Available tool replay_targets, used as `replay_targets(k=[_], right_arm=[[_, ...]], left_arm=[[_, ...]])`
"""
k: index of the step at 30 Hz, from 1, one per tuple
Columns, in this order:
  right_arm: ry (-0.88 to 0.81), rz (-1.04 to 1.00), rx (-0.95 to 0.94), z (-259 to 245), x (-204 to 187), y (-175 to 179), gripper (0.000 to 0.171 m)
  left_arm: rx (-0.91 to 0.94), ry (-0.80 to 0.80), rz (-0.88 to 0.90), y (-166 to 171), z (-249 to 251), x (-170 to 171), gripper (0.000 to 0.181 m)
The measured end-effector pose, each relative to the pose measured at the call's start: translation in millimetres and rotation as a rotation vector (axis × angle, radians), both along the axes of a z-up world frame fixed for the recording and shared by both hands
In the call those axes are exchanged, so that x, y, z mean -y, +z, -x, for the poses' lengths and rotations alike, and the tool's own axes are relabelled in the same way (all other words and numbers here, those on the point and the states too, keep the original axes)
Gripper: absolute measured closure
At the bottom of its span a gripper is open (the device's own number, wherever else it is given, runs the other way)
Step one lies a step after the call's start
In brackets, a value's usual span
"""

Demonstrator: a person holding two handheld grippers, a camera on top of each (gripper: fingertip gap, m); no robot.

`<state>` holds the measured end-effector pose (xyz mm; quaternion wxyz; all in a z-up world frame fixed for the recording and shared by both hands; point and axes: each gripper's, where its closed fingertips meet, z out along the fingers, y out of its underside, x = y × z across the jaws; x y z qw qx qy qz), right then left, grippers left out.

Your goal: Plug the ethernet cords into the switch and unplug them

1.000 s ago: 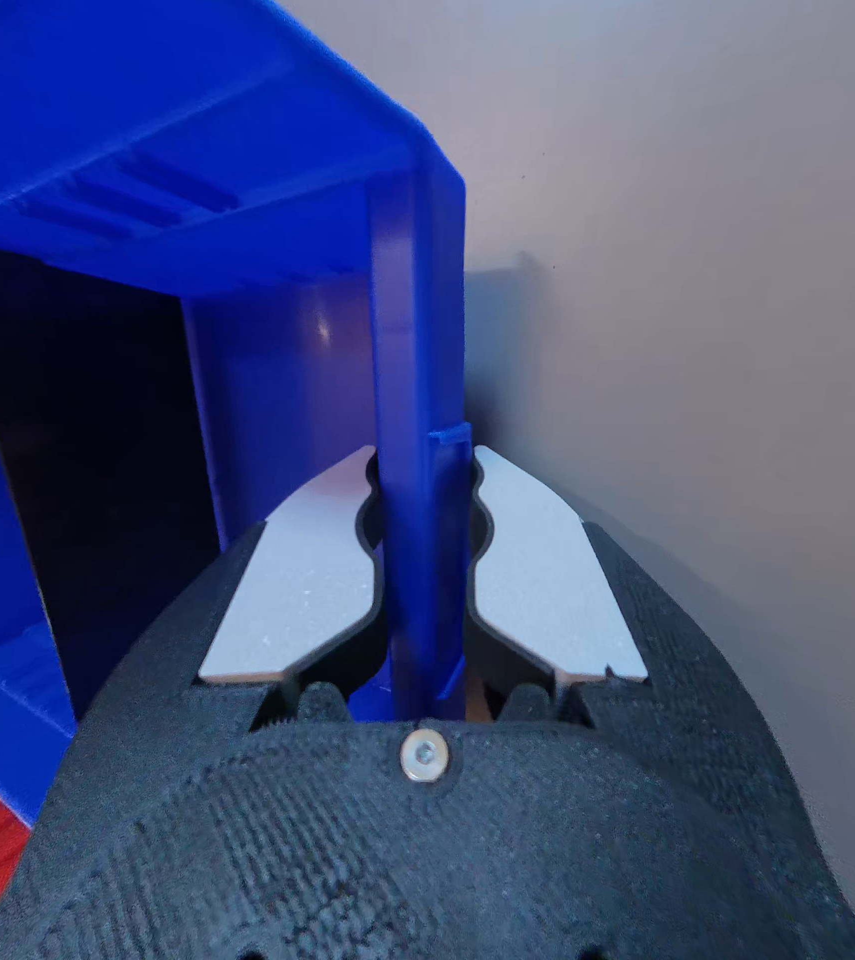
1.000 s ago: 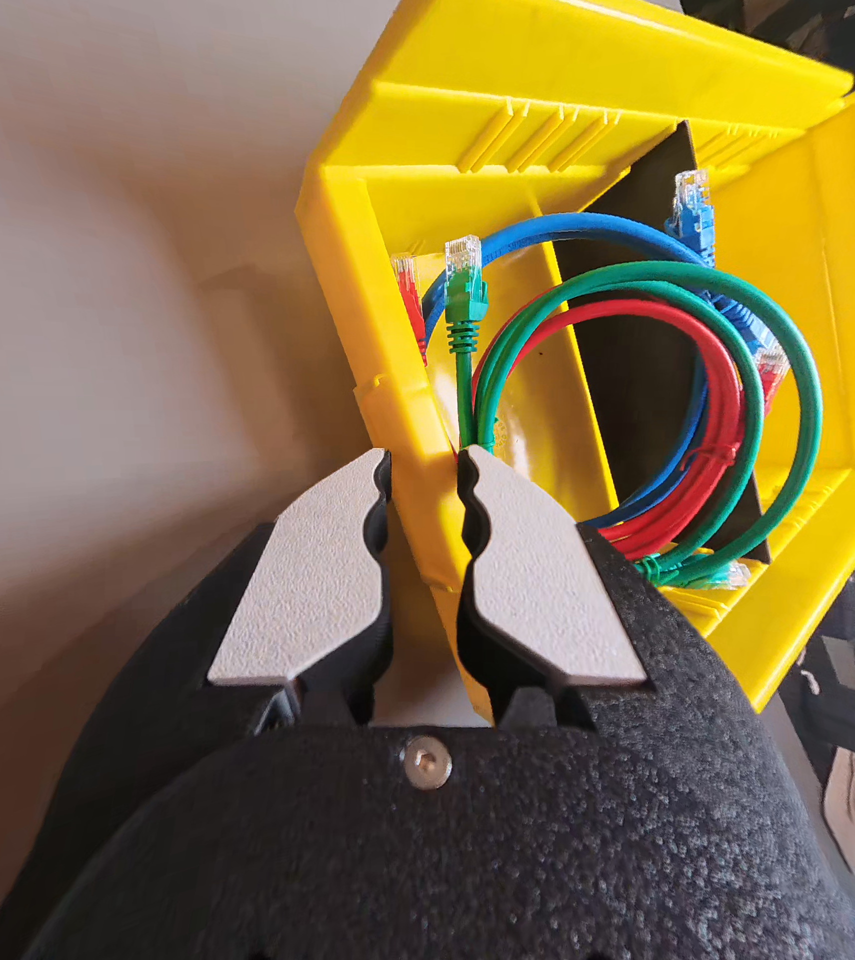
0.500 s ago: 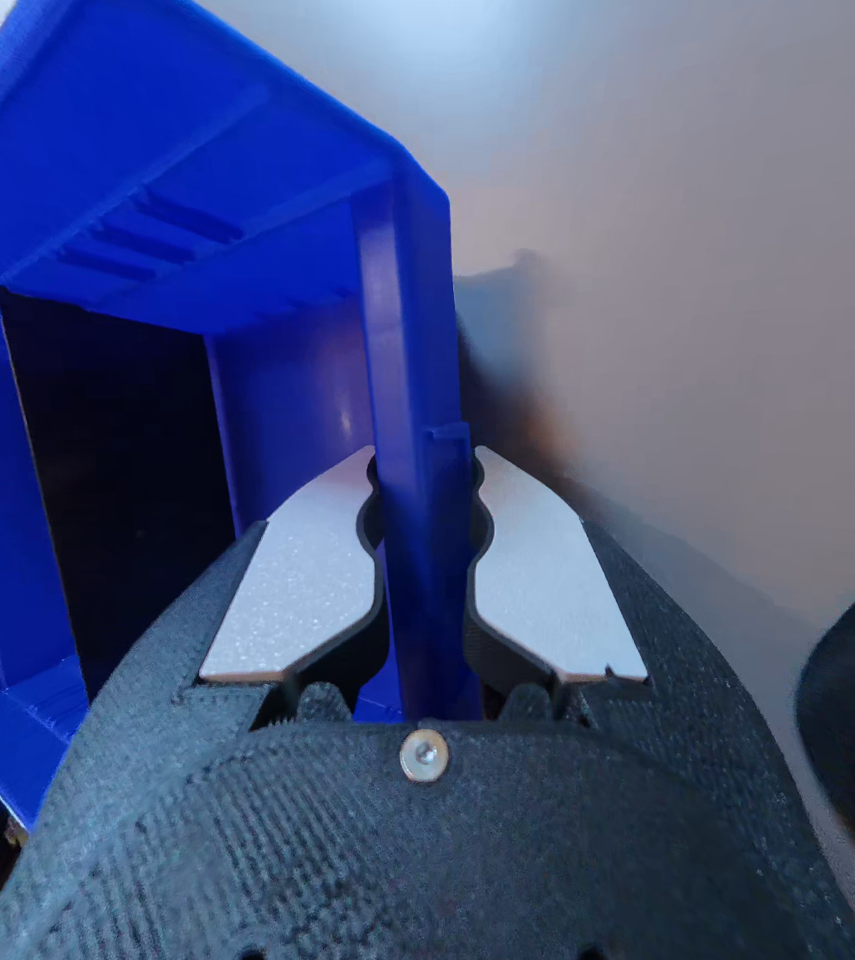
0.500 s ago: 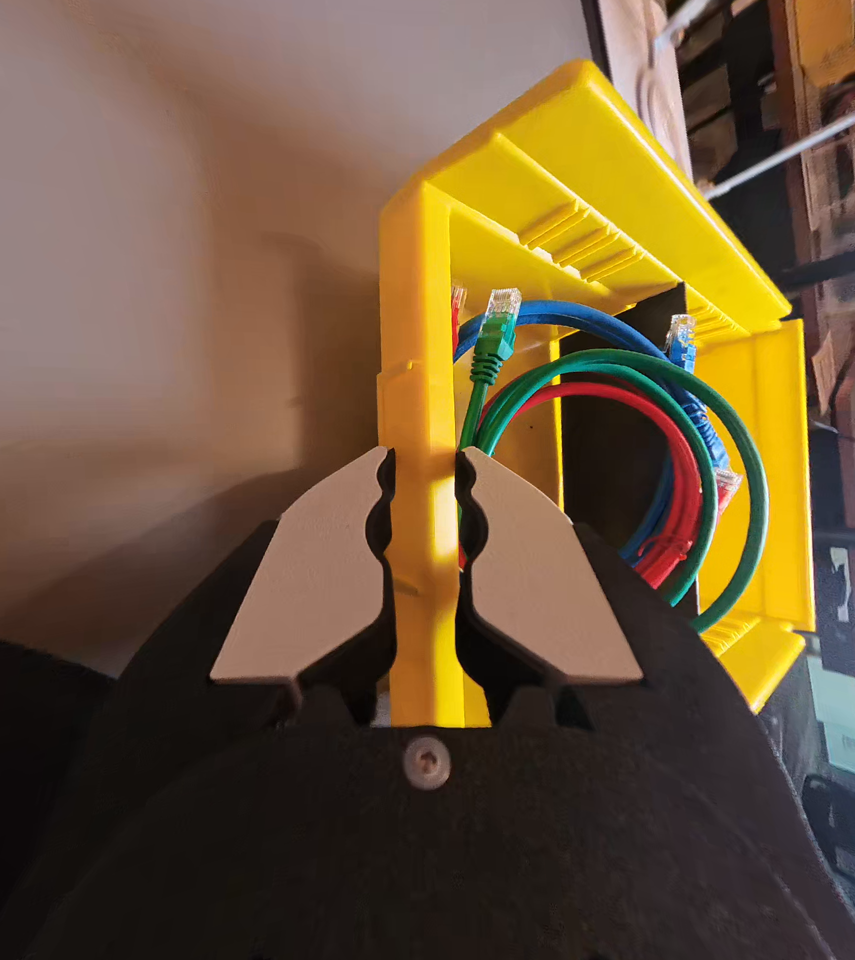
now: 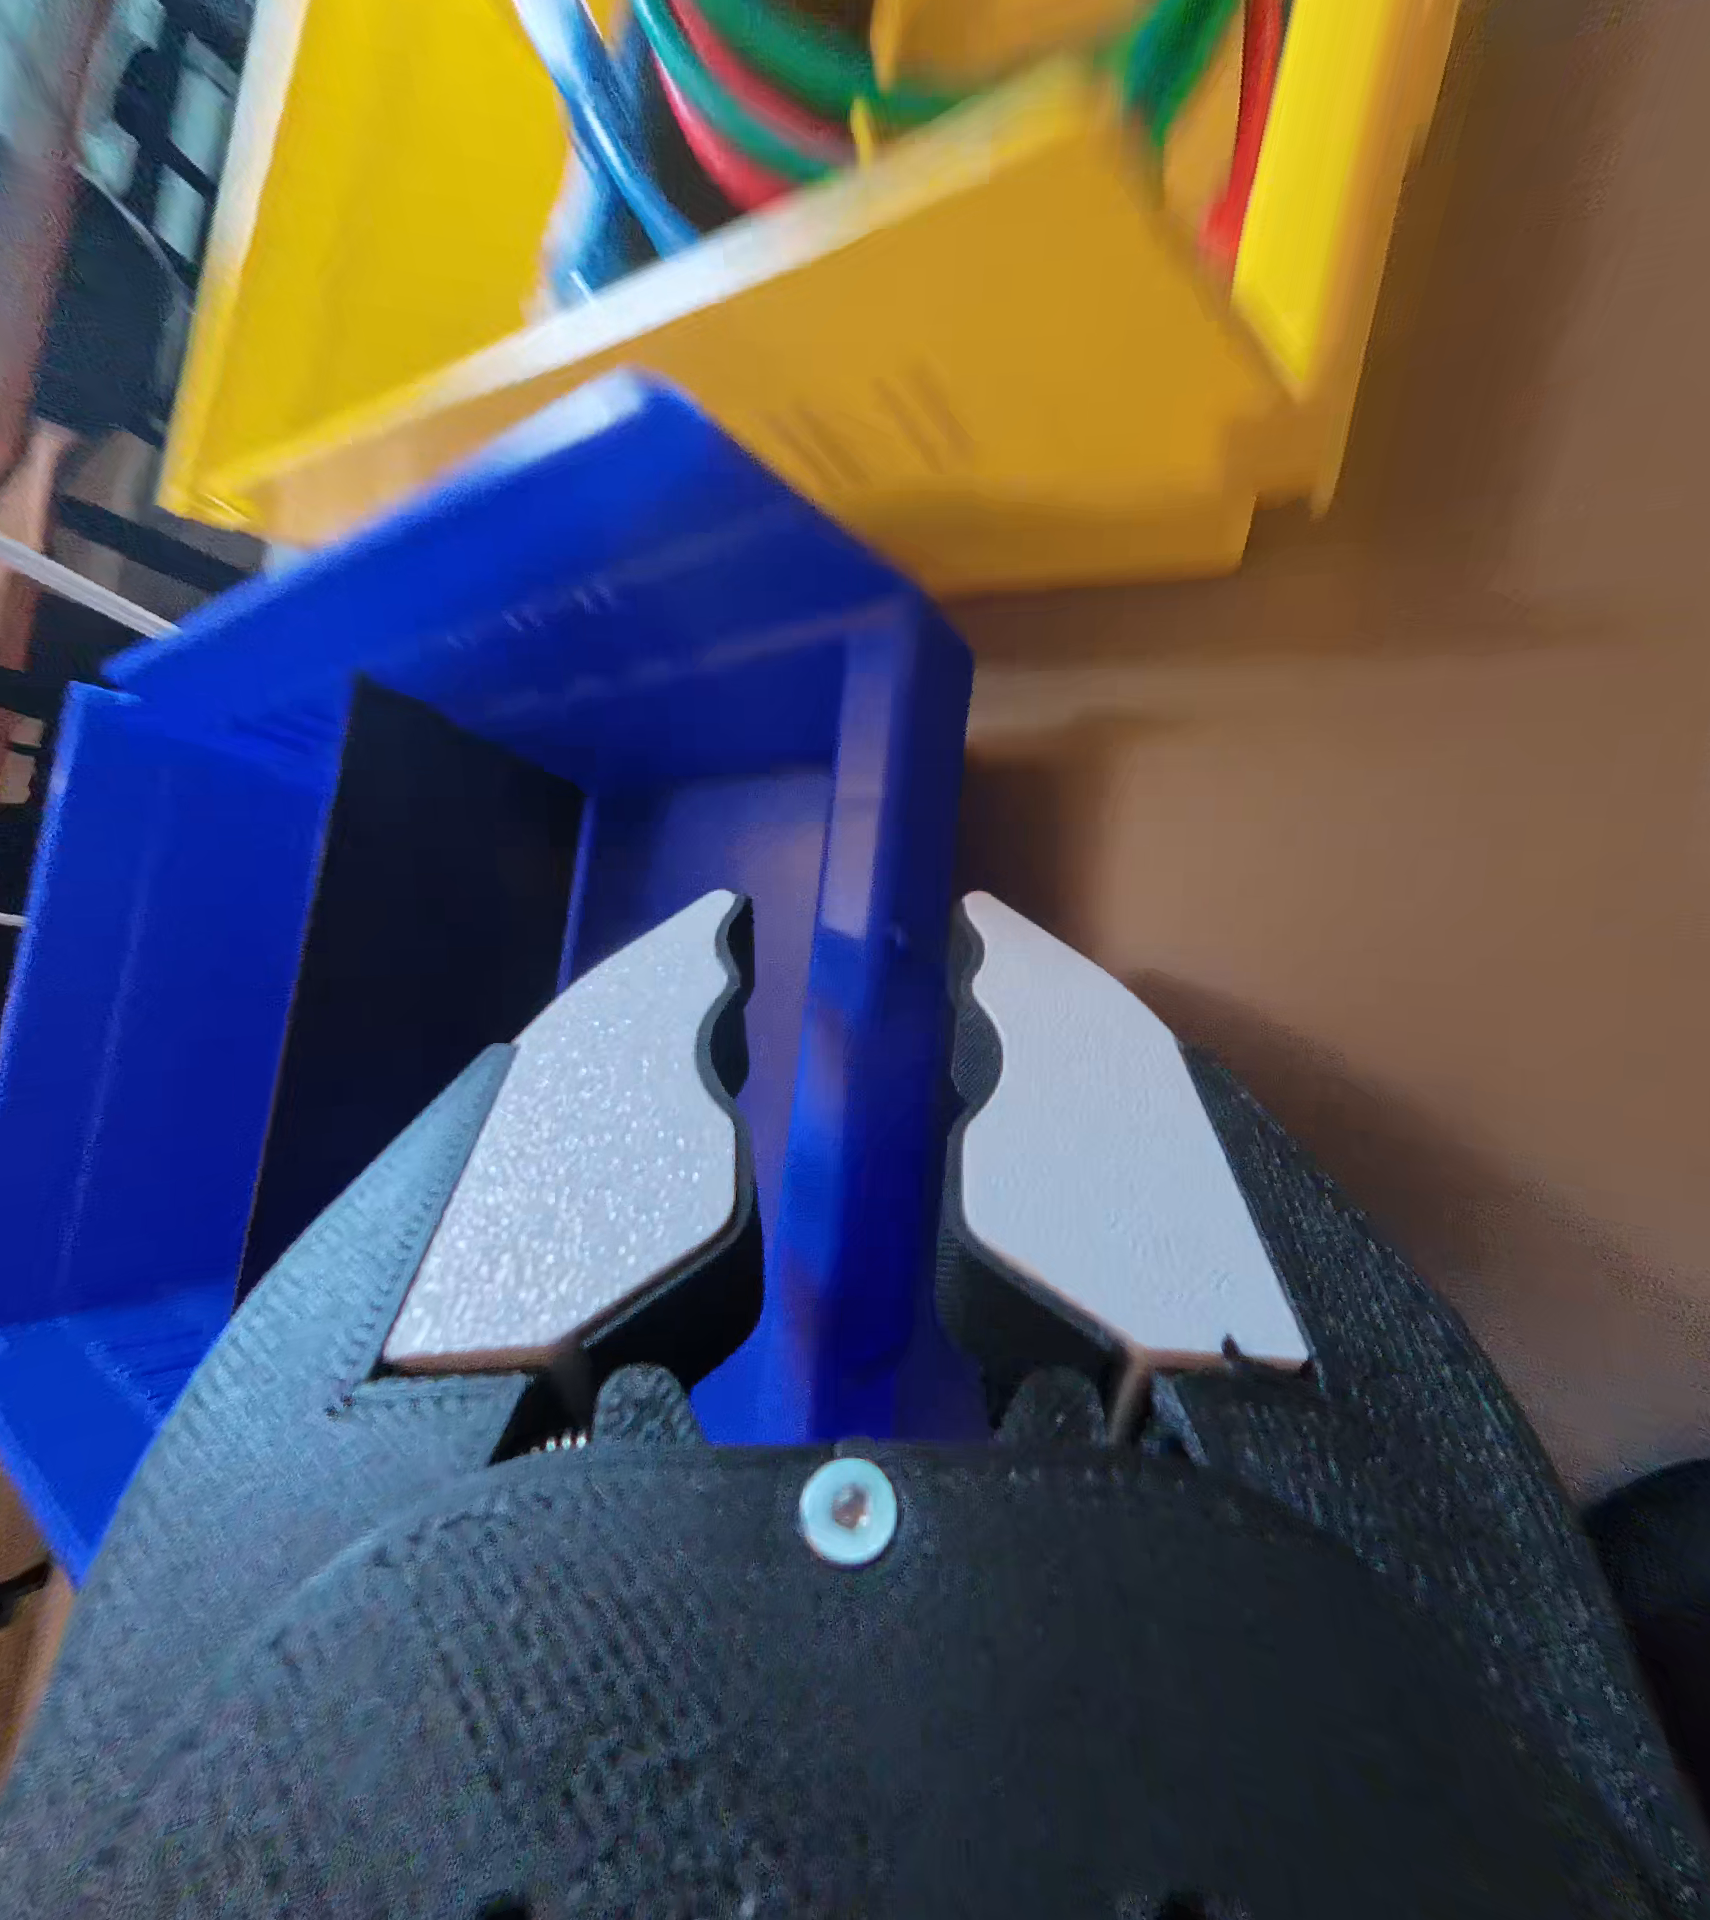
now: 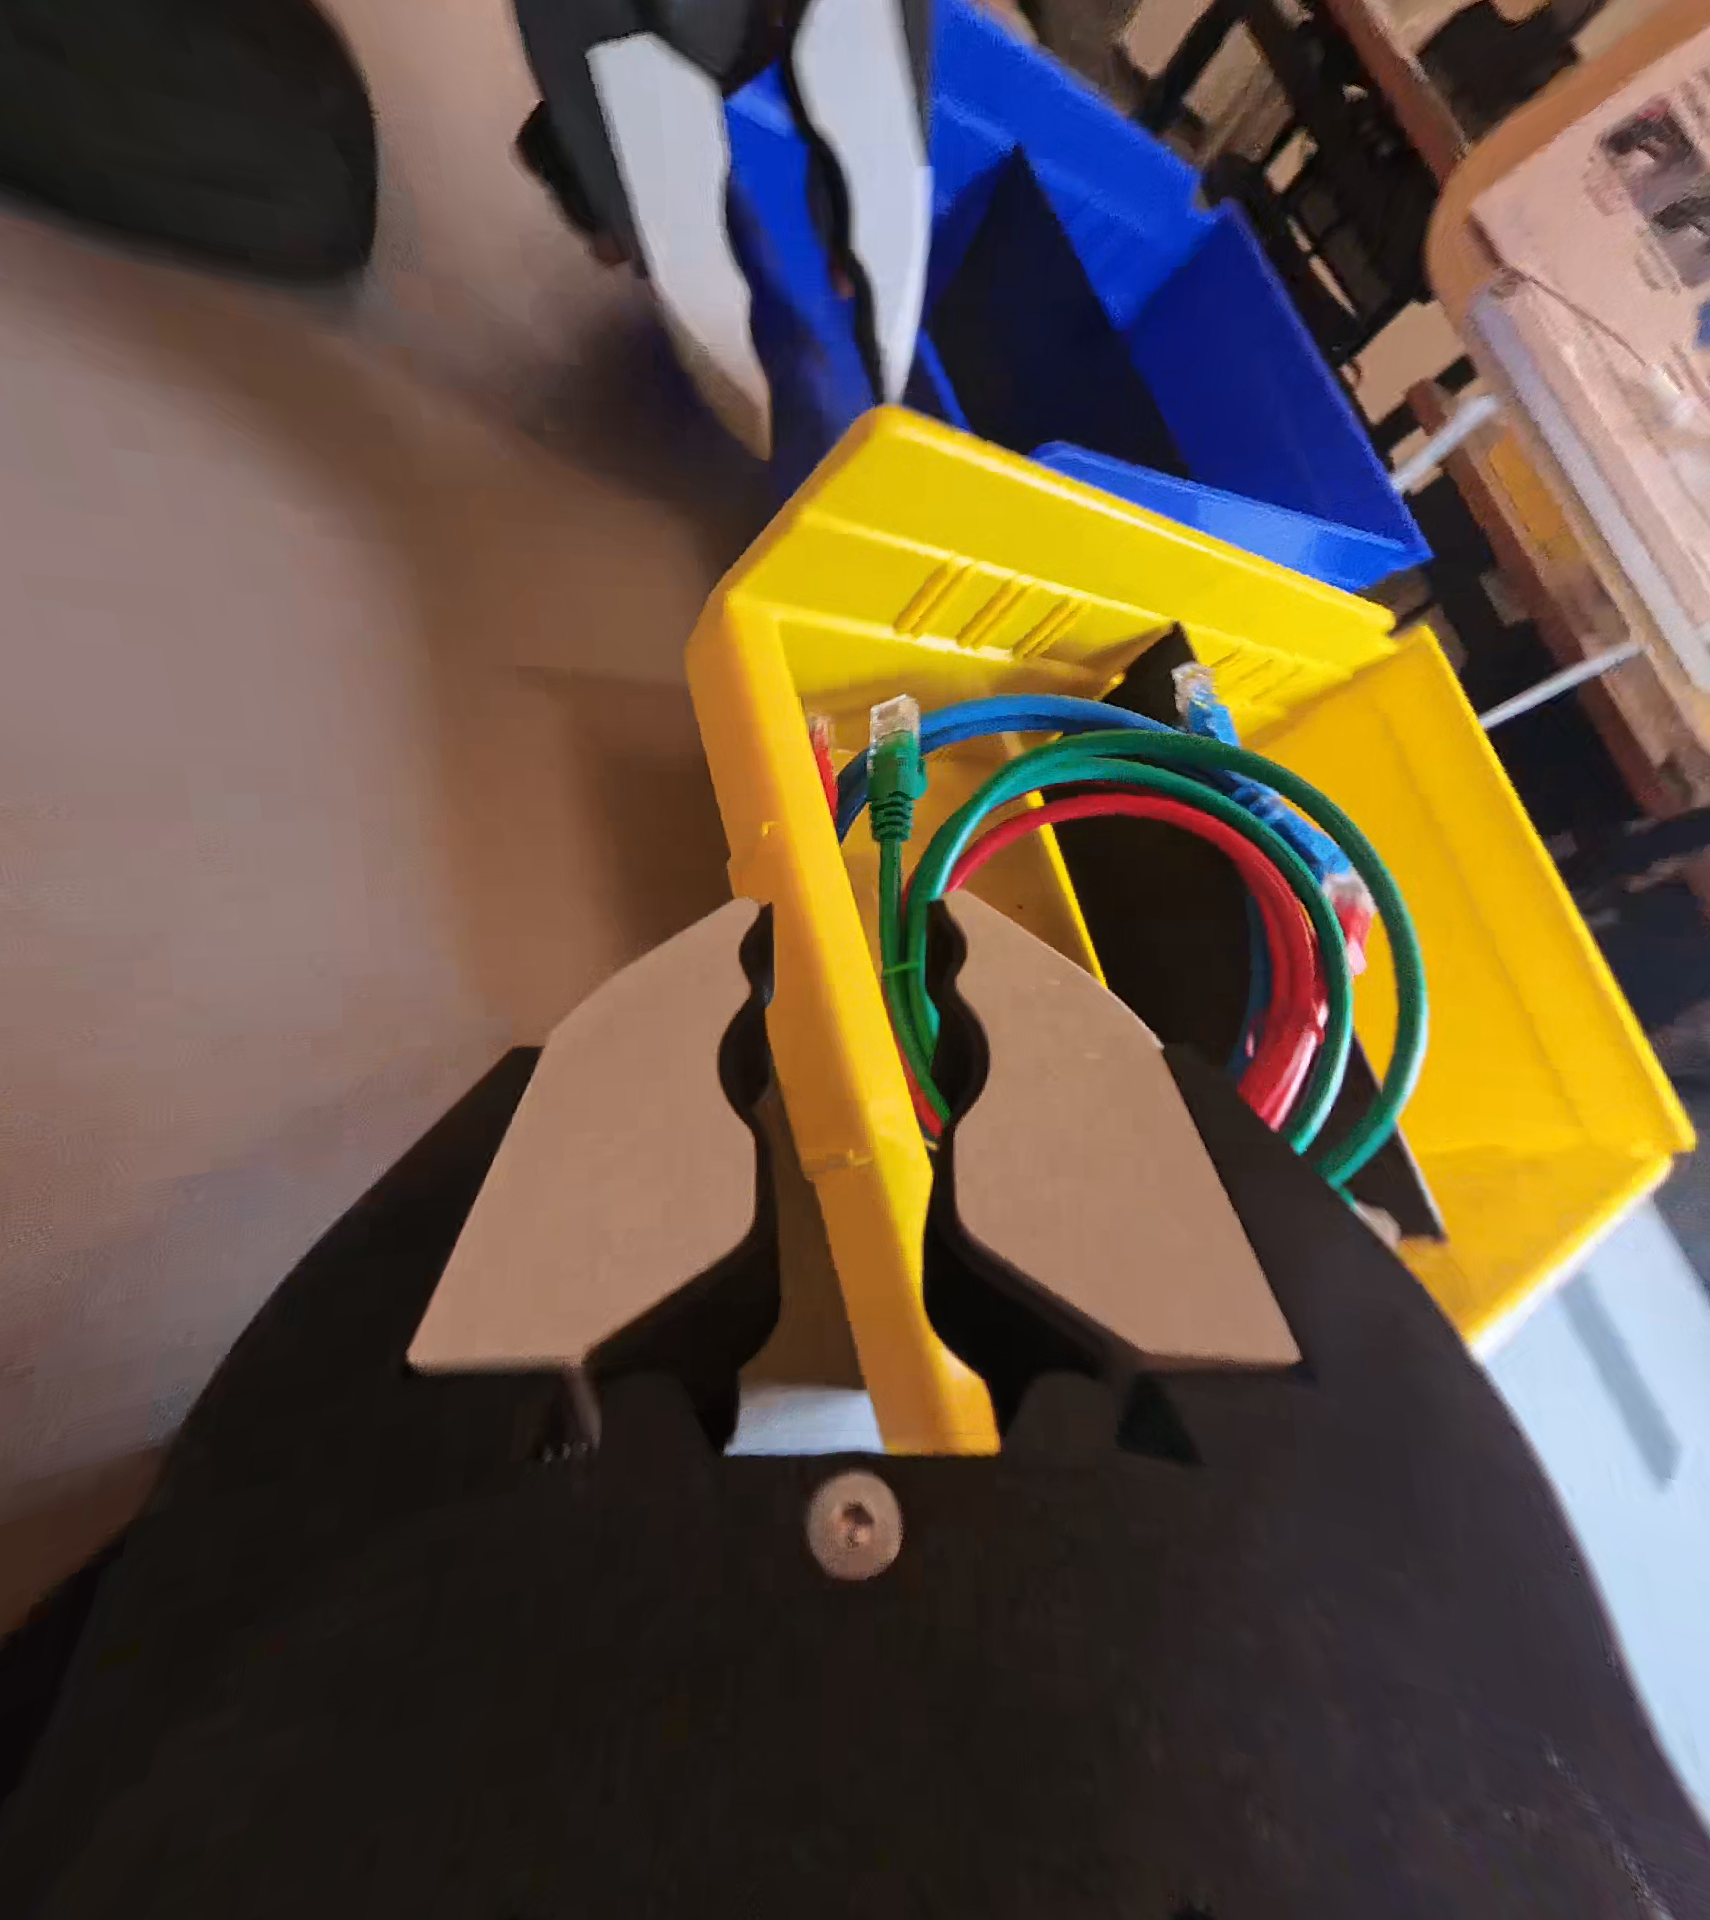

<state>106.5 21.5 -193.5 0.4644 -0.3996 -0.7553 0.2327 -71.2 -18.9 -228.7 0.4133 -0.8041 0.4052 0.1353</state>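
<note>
Each tool astride a bin wall

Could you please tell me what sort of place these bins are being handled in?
Probably a workshop or lab bench, though I can't be sure. Plastic parts bins, a yellow bin holding coiled ethernet cords and a blue bin, sit by a plain surface, with printed papers and cluttered racks behind.

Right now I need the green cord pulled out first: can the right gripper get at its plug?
Probably not yet. The right gripper straddles the yellow bin's wall, jaws apart around it; the green cord's plug stands just ahead inside, uncovered once the gripper backs off.
</note>
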Motion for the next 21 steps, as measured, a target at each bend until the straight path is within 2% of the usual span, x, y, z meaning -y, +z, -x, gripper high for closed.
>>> replay_targets(k=[3, 6, 8, 11, 14, 15, 17, 21], right_arm=[[-0.146, 0.197, -0.168, -21, -18, 31, 0.137], [-0.356, 0.283, -0.332, -49, -54, 51, 0.134], [-0.508, 0.303, -0.352, -64, -79, 48, 0.126], [-0.600, 0.337, -0.323, -70, -99, 34, 0.124], [-0.611, 0.411, -0.194, -58, -105, 6, 0.117], [-0.611, 0.425, -0.172, -53, -106, 1, 0.124], [-0.662, 0.401, -0.159, -50, -116, -6, 0.151], [-0.679, 0.320, -0.152, -55, -120, -5, 0.155]], left_arm=[[0.249, 0.022, -0.112, 35, -29, 7, 0.145], [0.510, 0.035, -0.120, 51, -61, 12, 0.146], [0.625, 0.059, -0.102, 49, -76, 9, 0.146], [0.746, 0.105, -0.045, 38, -91, -3, 0.140], [0.773, 0.134, -0.029, 30, -103, -19, 0.141], [0.766, 0.150, -0.043, 29, -103, -24, 0.143], [0.713, 0.181, -0.093, 28, -99, -34, 0.149], [0.682, 0.210, -0.123, 29, -98, -42, 0.153]])
